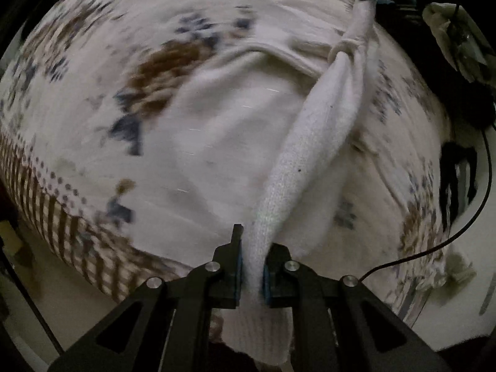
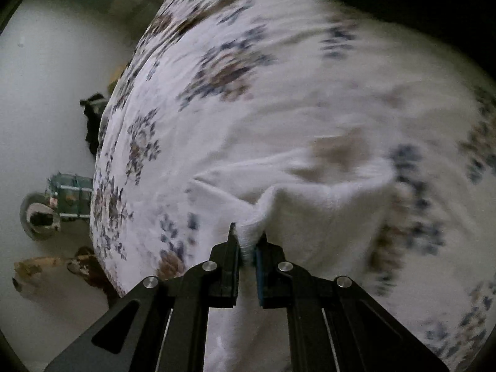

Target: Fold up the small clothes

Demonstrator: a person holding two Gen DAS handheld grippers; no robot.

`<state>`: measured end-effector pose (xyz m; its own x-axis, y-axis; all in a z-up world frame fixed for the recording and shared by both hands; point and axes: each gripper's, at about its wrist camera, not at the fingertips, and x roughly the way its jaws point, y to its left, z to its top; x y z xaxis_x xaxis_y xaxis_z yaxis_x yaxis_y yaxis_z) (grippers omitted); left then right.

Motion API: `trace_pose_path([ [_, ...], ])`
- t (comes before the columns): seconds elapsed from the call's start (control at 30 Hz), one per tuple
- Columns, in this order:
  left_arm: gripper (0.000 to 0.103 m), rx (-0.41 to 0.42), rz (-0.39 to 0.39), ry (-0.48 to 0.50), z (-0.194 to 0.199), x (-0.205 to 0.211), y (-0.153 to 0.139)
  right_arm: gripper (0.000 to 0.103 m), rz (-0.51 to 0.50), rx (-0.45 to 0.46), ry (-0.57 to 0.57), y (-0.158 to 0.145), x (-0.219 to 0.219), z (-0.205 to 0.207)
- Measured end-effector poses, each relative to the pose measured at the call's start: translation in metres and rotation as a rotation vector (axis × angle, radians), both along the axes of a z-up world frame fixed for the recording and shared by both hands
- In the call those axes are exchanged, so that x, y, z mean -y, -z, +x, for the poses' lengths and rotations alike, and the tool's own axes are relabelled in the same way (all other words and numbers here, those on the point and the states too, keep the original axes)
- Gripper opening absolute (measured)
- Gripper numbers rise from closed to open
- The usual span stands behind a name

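2 grippers, left gripper [image 1: 252, 274] and right gripper [image 2: 247, 255], clamp a white garment [image 1: 313, 130] stretched toward 1 o'clock above the bed [image 1: 93, 46].

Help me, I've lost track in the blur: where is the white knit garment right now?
The white knit garment hangs stretched over the floral bedsheet, pinched in the left gripper at one end and the right gripper at the other.
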<state>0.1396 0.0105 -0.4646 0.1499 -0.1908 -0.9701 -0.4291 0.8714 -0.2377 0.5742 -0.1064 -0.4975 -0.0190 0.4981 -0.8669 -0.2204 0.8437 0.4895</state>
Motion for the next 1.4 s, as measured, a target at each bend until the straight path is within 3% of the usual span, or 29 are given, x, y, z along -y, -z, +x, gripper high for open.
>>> trace_pose_path([
  [0.13,0.008,-0.035,-0.07,-0.076,-0.012,-0.064,0.045,0.008,-0.075,0.001,-0.035,0.03,-0.106,-0.006],
  [0.27,0.013,-0.085,-0.163,-0.088,-0.016,-0.096,0.094,0.008,-0.185,-0.031,-0.05,0.084,-0.173,-0.006],
  [0.47,0.025,-0.108,-0.339,-0.085,-0.017,-0.119,0.127,0.011,-0.255,-0.099,-0.046,0.131,-0.2,-0.006],
  [0.5,0.025,-0.107,-0.373,-0.099,-0.019,-0.124,0.128,0.018,-0.235,-0.11,-0.035,0.13,-0.196,-0.006],
  [0.53,0.034,-0.106,-0.384,-0.103,-0.02,-0.127,0.128,0.025,-0.222,-0.122,-0.035,0.13,-0.195,-0.007],
  [0.6,0.042,-0.105,-0.374,-0.102,-0.024,-0.132,0.121,0.052,-0.163,-0.158,-0.028,0.123,-0.184,-0.011],
  [0.63,0.042,-0.094,-0.374,-0.1,-0.025,-0.135,0.115,0.056,-0.142,-0.164,-0.028,0.117,-0.178,-0.015],
  [0.8,0.048,-0.064,-0.269,-0.018,-0.016,-0.128,0.09,0.057,-0.126,-0.102,-0.067,0.077,-0.127,-0.065],
  [0.9,0.05,-0.071,-0.118,0.043,-0.008,-0.113,0.09,0.057,-0.253,-0.073,-0.031,0.071,-0.071,-0.116],
  [1.0,0.05,-0.099,-0.007,0.069,-0.004,-0.103,0.105,0.057,-0.473,-0.084,-0.019,0.094,-0.008,-0.184],
  [1.07,0.05,-0.111,0.019,0.056,-0.002,-0.098,0.116,0.058,-0.568,-0.177,0.0,0.131,0.032,-0.231],
  [1.17,0.052,-0.131,0.051,0.037,0.01,-0.085,0.125,0.061,-0.584,-0.271,0.049,0.185,0.071,-0.277],
  [1.27,0.056,-0.163,0.062,0.031,0.014,-0.085,0.131,0.066,-0.563,-0.157,0.06,0.186,0.074,-0.286],
  [1.4,0.061,-0.171,0.035,0.002,0.022,-0.089,0.138,0.07,-0.566,-0.195,0.073,0.192,0.077,-0.28],
])
